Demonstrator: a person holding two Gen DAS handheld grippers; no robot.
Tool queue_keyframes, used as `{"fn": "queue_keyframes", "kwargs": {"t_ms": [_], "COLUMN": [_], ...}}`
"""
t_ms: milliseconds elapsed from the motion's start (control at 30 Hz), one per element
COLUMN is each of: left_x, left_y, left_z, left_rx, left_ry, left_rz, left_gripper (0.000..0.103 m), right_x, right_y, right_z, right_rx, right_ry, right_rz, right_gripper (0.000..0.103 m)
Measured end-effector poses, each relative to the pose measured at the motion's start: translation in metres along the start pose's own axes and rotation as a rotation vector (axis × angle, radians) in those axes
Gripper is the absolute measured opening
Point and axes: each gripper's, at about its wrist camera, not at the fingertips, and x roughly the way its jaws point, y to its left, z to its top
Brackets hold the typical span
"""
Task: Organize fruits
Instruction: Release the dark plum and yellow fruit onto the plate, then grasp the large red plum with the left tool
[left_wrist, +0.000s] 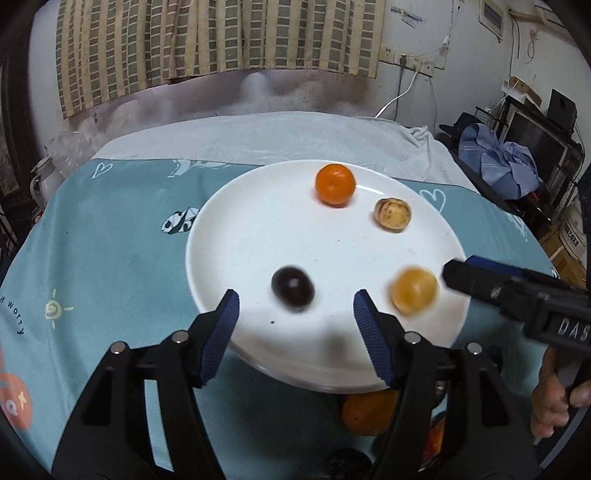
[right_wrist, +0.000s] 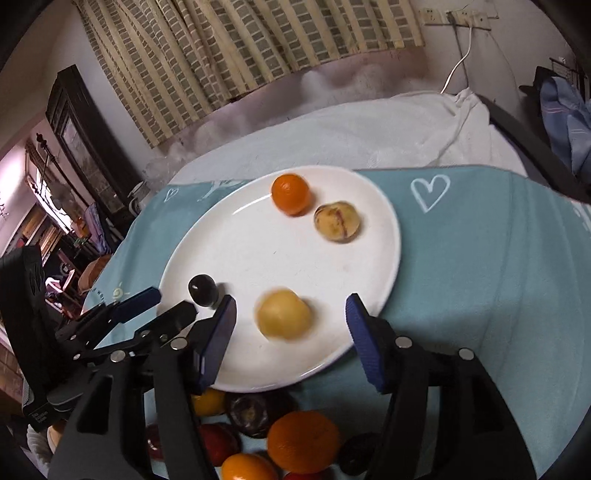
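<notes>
A white plate (left_wrist: 258, 229) (right_wrist: 251, 258) lies on the teal cloth. On it are an orange mandarin (left_wrist: 335, 184) (right_wrist: 290, 194), a pale speckled fruit (left_wrist: 392, 215) (right_wrist: 337, 221), a dark plum (left_wrist: 293, 289) (right_wrist: 202, 290) and a blurred yellow fruit (left_wrist: 414, 290) (right_wrist: 283, 314). My left gripper (left_wrist: 295, 314) is open above the plate's near edge with the plum between its fingers, untouched. My right gripper (right_wrist: 290, 325) is open around the yellow fruit without touching it; it also shows in the left wrist view (left_wrist: 476, 277).
More fruit lies in front of the plate: oranges (right_wrist: 303, 441), a dark purple fruit (right_wrist: 253, 411), red fruit (right_wrist: 218, 443) and a yellow one (right_wrist: 208, 402). A white towel (left_wrist: 277, 136) covers the far side. Shelves and clutter (left_wrist: 535, 155) stand at the right.
</notes>
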Motion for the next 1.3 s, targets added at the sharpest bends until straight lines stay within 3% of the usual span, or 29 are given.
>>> {"fn": "queue_keyframes", "kwargs": {"t_ms": [200,300,467,633,933,1000,1233,1300], "left_x": [-0.016,-0.037,-0.066,-0.089,-0.08,-0.077,-0.064,-0.061], "left_y": [0.023,0.026,0.009,-0.002,-0.015,-0.019,-0.018,-0.016], "left_z": [-0.009,-0.022,-0.068,-0.106,-0.111,-0.112,-0.112,-0.112], "left_rx": [-0.072,-0.077,0.025,0.097,0.157,0.177,0.163,0.151], "left_ry": [-0.002,-0.023,-0.028,-0.032,-0.002,0.008,0.07,0.088], "left_rz": [0.02,0.025,0.062,0.062,-0.007,-0.018,-0.084,-0.099], "left_gripper": [0.079,0.085,0.087,0.088,0.087,0.084,0.047,0.043], "right_x": [-0.045,-0.07,-0.094,-0.096,-0.094,-0.093,-0.09,-0.089], "right_y": [0.003,0.007,-0.007,-0.018,-0.02,-0.019,-0.017,-0.016], "right_z": [0.0,-0.017,-0.048,-0.05,-0.052,-0.052,-0.055,-0.056], "right_rx": [0.039,0.013,0.04,0.097,0.11,0.105,0.074,0.065], "right_ry": [-0.068,-0.104,-0.138,-0.129,-0.105,-0.105,-0.104,-0.1], "right_rz": [0.059,0.056,0.032,0.061,0.055,0.049,0.024,0.022], "right_gripper": [0.062,0.066,0.068,0.068,0.068,0.068,0.068,0.068]}}
